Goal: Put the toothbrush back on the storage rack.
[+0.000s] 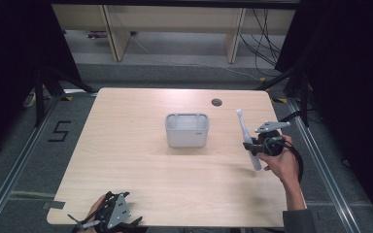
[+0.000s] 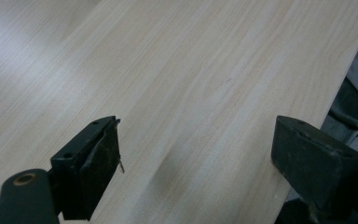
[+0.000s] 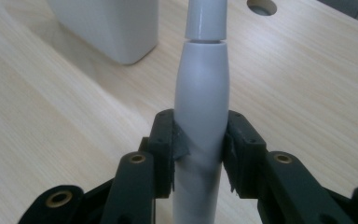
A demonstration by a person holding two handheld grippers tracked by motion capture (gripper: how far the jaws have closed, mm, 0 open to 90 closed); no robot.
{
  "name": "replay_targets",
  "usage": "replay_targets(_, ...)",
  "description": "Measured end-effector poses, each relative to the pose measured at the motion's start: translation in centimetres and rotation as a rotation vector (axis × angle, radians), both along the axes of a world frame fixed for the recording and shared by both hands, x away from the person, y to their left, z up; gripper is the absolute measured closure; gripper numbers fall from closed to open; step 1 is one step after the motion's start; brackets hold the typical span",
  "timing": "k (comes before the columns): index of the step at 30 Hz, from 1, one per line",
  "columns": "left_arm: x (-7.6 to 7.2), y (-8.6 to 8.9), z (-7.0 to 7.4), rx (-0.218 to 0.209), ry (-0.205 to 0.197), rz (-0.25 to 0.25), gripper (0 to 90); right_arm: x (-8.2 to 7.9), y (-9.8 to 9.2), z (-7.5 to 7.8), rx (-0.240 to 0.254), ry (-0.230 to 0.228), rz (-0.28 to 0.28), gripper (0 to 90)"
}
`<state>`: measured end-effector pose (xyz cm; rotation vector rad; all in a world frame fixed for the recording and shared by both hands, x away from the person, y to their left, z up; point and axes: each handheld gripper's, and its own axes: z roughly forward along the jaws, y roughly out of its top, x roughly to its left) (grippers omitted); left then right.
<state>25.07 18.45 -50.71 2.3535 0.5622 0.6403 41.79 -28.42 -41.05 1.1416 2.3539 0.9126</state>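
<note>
- Left gripper [image 1: 108,213]: it sits at the near left edge of the table [image 1: 126,160], well apart from every object. In the left gripper view its jaws stand wide with bare wood between them; nothing is held.
- Holder [image 1: 187,129]: a white, open-topped rectangular container stands upright near the centre of the table. Its opening faces up, and at least two compartments show along the top.
- Electric toothbrush [image 1: 246,140]: the white handle is clamped in the right gripper [image 1: 252,145], clear of the table surface. Its long axis runs steeply, brush head uppermost and away from the person, butt end low and toward the hand.
- Right gripper, jaw state: in the right gripper view the jaws are closed on the thick lower handle [image 3: 200,121], one pad on each side, with the slimmer neck projecting beyond them.
- Governing relation: the holder lies to the left of the toothbrush, slightly farther from the person. The right hand [image 1: 284,162] is the nearer one by far.
- Judgement: seating the toothbrush calls for a leftward carry to above the opening, bringing its axis vertical before lowering.
</note>
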Motion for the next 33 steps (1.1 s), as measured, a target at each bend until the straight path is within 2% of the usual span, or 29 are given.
replay_targets(3,0.0,0.1,0.1,-0.008,-0.002,0.005,14.9,0.2,-0.4,-0.1,0.059,-0.061,-0.014,67.0)
replay_targets(5,0.0,0.1,0.1,-0.013,-0.006,0.007,14.9,0.2,-0.6,0.1,0.081,-0.085,-0.016,67.0)
replay_targets(6,0.0,0.0,0.1,-0.013,-0.013,0.013,14.9,0.2,-0.5,0.1,0.111,-0.085,-0.031,67.0)
replay_targets(7,0.0,0.0,0.1,-0.014,-0.012,0.012,14.9,0.2,-0.5,0.1,0.116,-0.104,-0.035,67.0)
replay_targets(8,0.0,0.1,0.1,-0.015,-0.003,0.006,14.9,0.2,-0.5,0.2,0.127,-0.099,-0.035,67.0)
replay_targets(9,0.0,0.1,0.1,-0.013,0.002,0.005,14.9,0.3,-0.4,0.1,0.141,-0.121,-0.03,67.0)
replay_targets(10,0.0,0.1,0.1,-0.013,0.005,0.002,14.9,0.4,-0.5,0.2,0.135,-0.142,-0.024,67.0)
replay_targets(11,0.0,0.0,0.0,-0.007,-0.005,0.009,14.9,0.4,-0.4,0.2,0.14,-0.148,-0.021,67.0)
replay_targets(12,0.0,0.1,0.1,-0.007,-0.002,0.006,14.9,0.4,-0.1,0.2,0.17,-0.14,-0.031,67.0)
replay_targets(13,0.0,0.1,0.1,-0.016,0.002,0.003,14.9,0.6,-0.2,0.1,0.165,-0.164,-0.018,67.0)
replay_targets(14,0.0,0.1,0.1,-0.013,-0.001,0.006,14.9,0.5,0.1,0.1,0.188,-0.15,-0.022,67.0)
replay_targets(15,0.0,0.1,0.1,-0.012,-0.004,0.009,14.9,0.7,0.0,0.1,0.182,-0.178,-0.011,67.0)
replay_targets(16,0.0,0.1,0.1,-0.012,-0.004,0.009,14.9,0.6,0.4,0.1,0.221,-0.151,-0.021,67.0)
replay_targets(17,0.0,0.1,0.0,-0.016,-0.002,0.009,14.9,0.8,0.3,0.2,0.212,-0.173,-0.007,67.0)
replay_targets(18,0.0,0.1,0.0,-0.014,0.0,0.008,14.9,0.6,0.5,0.3,0.226,-0.165,-0.017,67.0)
replay_targets(20,0.0,0.1,0.0,-0.014,0.0,0.008,14.9,0.8,0.7,0.5,0.217,-0.19,0.008,67.0)
replay_targets(21,0.0,0.1,0.0,-0.014,0.0,0.008,14.9,0.6,0.9,0.7,0.241,-0.166,0.004,67.1)
replay_targets(22,0.0,0.1,0.1,-0.009,-0.002,0.008,14.9,0.8,1.0,0.7,0.246,-0.184,0.018,67.0)
replay_targets(23,0.0,0.1,0.0,-0.013,-0.001,0.008,14.9,0.6,1.3,0.8,0.27,-0.173,0.009,67.0)
replay_targets(25,0.0,0.1,0.1,-0.014,-0.001,0.008,14.9,0.6,1.6,1.0,0.261,-0.171,0.006,67.1)
replay_targets(26,0.0,0.1,0.1,-0.012,0.0,0.008,14.9,0.8,1.7,1.0,0.252,-0.194,0.025,67.0)
replay_targets(28,0.0,0.1,0.1,-0.011,0.0,0.009,14.9,0.7,2.2,1.2,0.273,-0.17,0.025,67.0)
replay_targets(30,0.0,0.1,0.1,-0.011,0.0,0.009,14.9,0.8,2.5,1.3,0.267,-0.187,0.041,67.0)
replay_targets(33,0.0,0.1,0.1,-0.012,0.006,0.004,14.9,0.9,3.3,1.6,0.293,-0.17,0.049,67.0)
